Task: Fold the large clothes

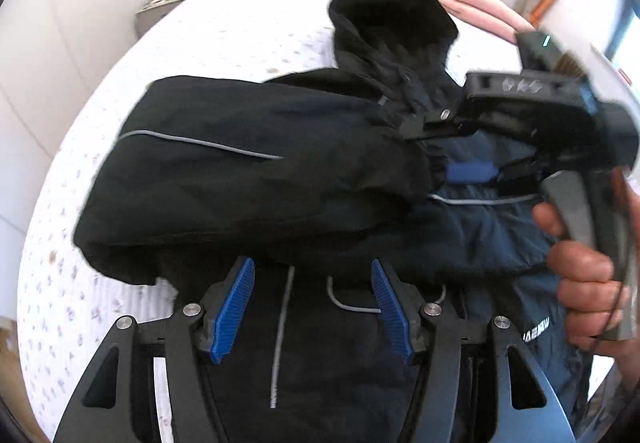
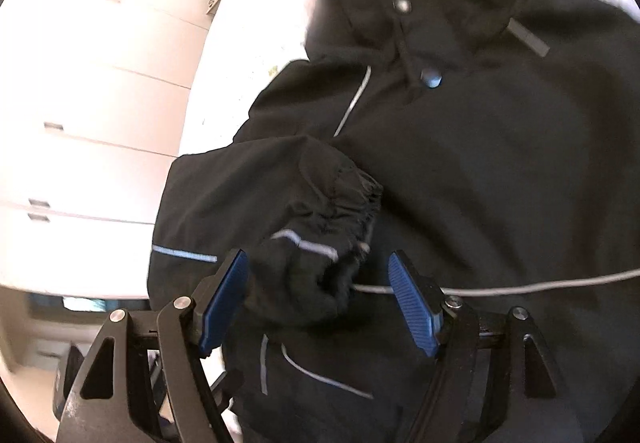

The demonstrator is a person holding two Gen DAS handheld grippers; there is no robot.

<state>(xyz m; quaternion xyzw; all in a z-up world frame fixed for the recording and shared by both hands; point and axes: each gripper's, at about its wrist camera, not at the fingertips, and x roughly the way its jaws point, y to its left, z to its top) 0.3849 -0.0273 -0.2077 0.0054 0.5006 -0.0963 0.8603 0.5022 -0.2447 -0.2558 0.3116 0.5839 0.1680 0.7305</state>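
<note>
The black hooded nylon jacket [image 1: 256, 171] lay on the white floral bed [image 1: 240, 31], one sleeve [image 2: 280, 211] crossed over its chest to narrow it. The left tool [image 1: 313, 307] hovered above with blue pads spread, gripping nothing. The right tool [image 2: 318, 303] gaped around the elastic cuff, probably just let go, though blur obscured contact.

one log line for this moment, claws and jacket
left claw: open, over jacket | right claw: open, around sleeve cuff | jacket on bed

Black linkage arms, ribbed blue pads [image 1: 234, 309] (silver screws), bare hand [image 1: 584, 283].

left gripper [image 1: 313, 309] agape, right gripper [image 2: 319, 307] too (empty)
</note>
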